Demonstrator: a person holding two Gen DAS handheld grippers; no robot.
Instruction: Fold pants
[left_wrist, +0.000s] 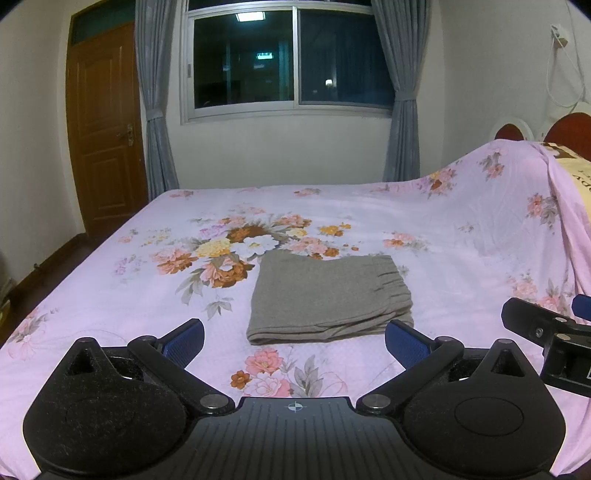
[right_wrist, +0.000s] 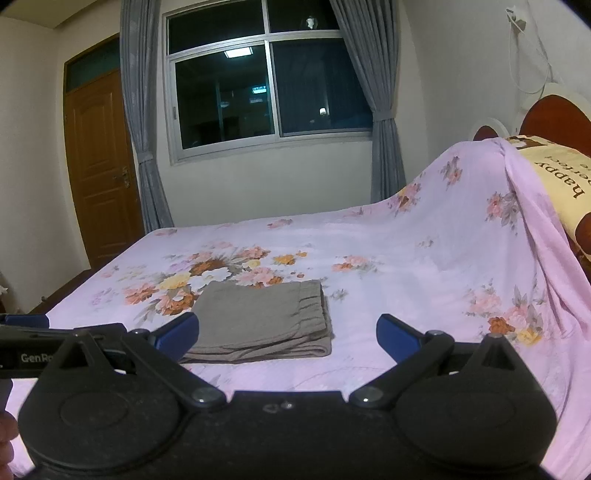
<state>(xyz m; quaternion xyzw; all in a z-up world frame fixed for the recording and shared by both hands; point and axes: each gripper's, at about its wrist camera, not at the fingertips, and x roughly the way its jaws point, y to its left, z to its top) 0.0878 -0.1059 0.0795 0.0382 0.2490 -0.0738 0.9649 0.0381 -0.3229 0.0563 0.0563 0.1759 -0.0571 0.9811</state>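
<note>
Grey pants lie folded into a compact rectangle on the pink floral bedsheet, elastic waistband toward the right. My left gripper hovers open just short of the pants' near edge, nothing between its blue pads. In the right wrist view the same folded pants sit ahead and slightly left, and my right gripper is open and empty, its left pad over the pants' near left corner. The right gripper's body shows at the right edge of the left wrist view; the left gripper's body shows at the left edge.
The sheet rises over a mound at the right, with a printed pillow and a red headboard behind. A window with grey curtains and a wooden door stand beyond the bed's far side.
</note>
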